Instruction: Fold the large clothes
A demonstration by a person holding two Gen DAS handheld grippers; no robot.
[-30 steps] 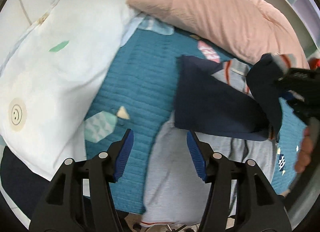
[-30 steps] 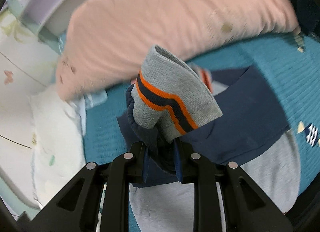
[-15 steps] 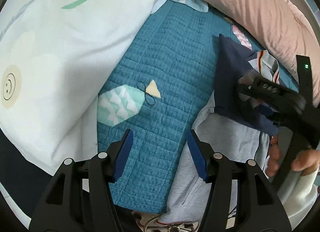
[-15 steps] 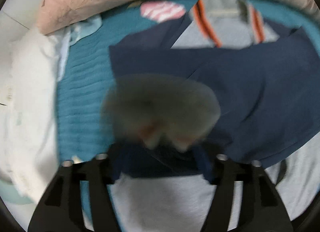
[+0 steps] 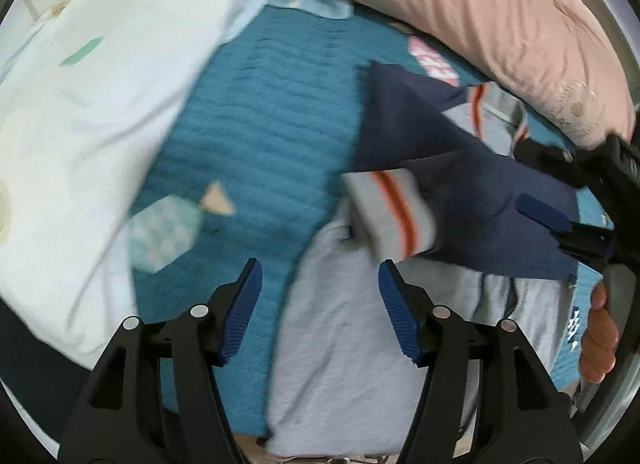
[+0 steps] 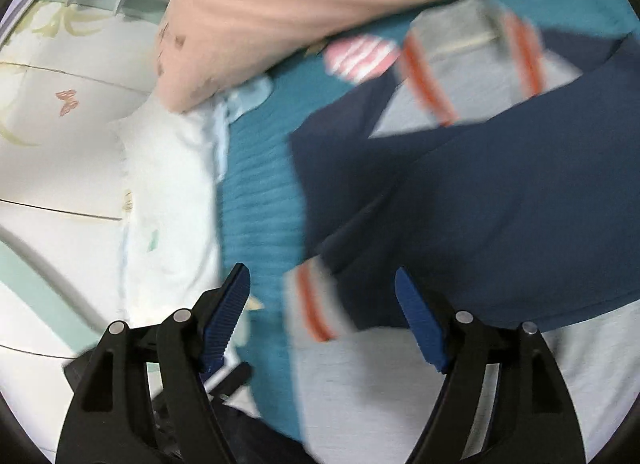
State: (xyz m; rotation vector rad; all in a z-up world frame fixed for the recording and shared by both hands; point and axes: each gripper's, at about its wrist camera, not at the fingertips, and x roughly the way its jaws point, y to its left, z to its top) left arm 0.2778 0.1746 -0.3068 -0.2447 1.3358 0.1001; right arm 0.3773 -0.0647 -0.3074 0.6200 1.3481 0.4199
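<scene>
Sweater (image 5: 400, 328), grey body with navy sleeves and orange-striped cuffs, lies on the teal quilt (image 5: 256, 151) between the white pillow (image 5: 92, 111) and the pink pillow (image 5: 460, 3). One navy sleeve is laid across the chest, its cuff (image 5: 390, 215) resting on the grey body. Right gripper (image 6: 322, 304): jaws have just been opening, now spread, the cuff lying loose below and between them, not pinched. Left gripper (image 5: 320, 304): jaws have just opened a little further, spread, nothing between them, hovering over the sweater's edge. Step in hand, as I read it: sleeve fold just released. Next likely calls for taking the hem or side edge and folding the body over, keeping the sleeve flat.
</scene>
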